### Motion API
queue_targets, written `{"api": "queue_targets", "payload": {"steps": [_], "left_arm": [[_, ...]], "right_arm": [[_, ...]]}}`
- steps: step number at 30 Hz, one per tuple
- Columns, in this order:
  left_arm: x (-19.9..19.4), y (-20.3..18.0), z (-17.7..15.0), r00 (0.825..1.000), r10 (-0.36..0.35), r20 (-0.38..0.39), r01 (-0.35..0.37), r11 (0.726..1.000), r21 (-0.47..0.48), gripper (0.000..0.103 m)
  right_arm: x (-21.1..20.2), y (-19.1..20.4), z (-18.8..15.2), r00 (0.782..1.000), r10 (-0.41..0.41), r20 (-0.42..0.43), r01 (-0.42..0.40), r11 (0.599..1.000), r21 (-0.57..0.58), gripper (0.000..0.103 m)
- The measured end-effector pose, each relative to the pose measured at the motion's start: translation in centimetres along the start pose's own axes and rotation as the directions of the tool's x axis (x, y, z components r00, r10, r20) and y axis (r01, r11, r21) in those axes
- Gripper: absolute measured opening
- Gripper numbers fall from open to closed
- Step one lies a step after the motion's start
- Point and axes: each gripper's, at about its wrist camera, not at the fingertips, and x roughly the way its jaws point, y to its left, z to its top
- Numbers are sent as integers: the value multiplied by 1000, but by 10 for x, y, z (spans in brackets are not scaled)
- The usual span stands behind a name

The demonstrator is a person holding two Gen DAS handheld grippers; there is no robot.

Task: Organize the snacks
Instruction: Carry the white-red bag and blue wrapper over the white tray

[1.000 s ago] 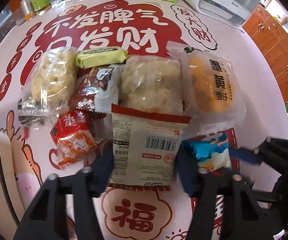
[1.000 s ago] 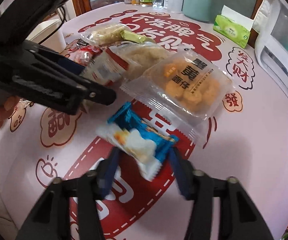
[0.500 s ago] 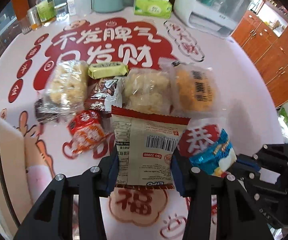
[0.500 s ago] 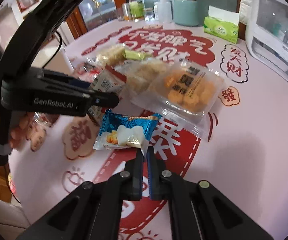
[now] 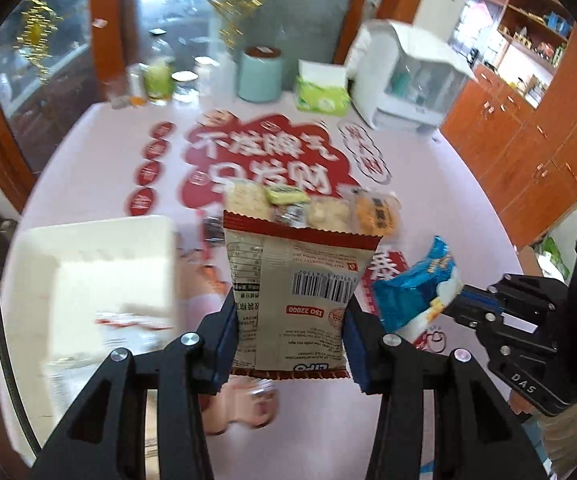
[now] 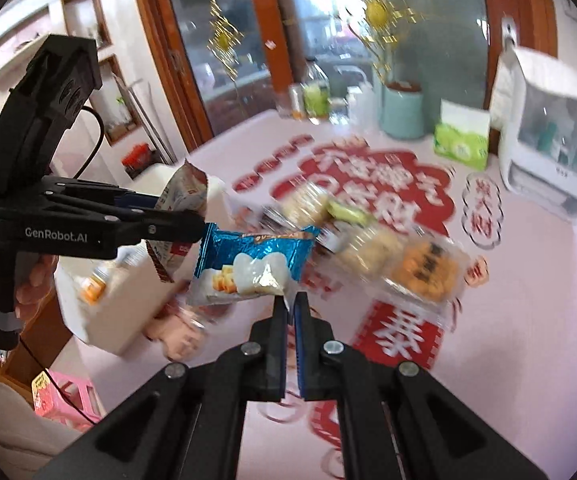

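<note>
Both tongs are clamped on packets, the left tongs (image 5: 290,320) squeezing a beige snack bag (image 5: 294,296) and the right tongs (image 6: 291,308) pinching a blue wrapper (image 6: 252,264) by its edge, lifted clear of the worktop (image 5: 428,184), likely for dropping into the white box (image 5: 88,272) left of them.

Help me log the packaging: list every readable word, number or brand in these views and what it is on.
"ISO 22000": beige snack packet in left hand-held gripper, upside down.
"GenRobot.AI": left hand-held gripper's side.
"DAS": right hand-held gripper body.
Barcode digits, fine print, blue snack packet text, tablecloth characters: too blurred.
</note>
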Motion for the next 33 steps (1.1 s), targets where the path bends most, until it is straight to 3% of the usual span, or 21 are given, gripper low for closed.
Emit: {"api": "queue_targets", "payload": {"steps": [8, 17, 26, 33], "left_arm": [[-59, 79, -19, 997, 63, 47, -62, 997, -41, 45], [-87, 140, -36, 994, 79, 75, -77, 997, -30, 45], [-90, 184, -31, 994, 80, 70, -81, 997, 4, 45], [-68, 203, -31, 995, 96, -19, -96, 995, 27, 45]], "right_arm": [[-12, 95, 33, 996, 18, 84, -16, 1000, -21, 3], [5, 181, 55, 996, -7, 87, 13, 998, -66, 4], [38, 229, 67, 999, -37, -10, 37, 997, -67, 4], [71, 257, 69, 995, -33, -96, 24, 996, -88, 4]]}}
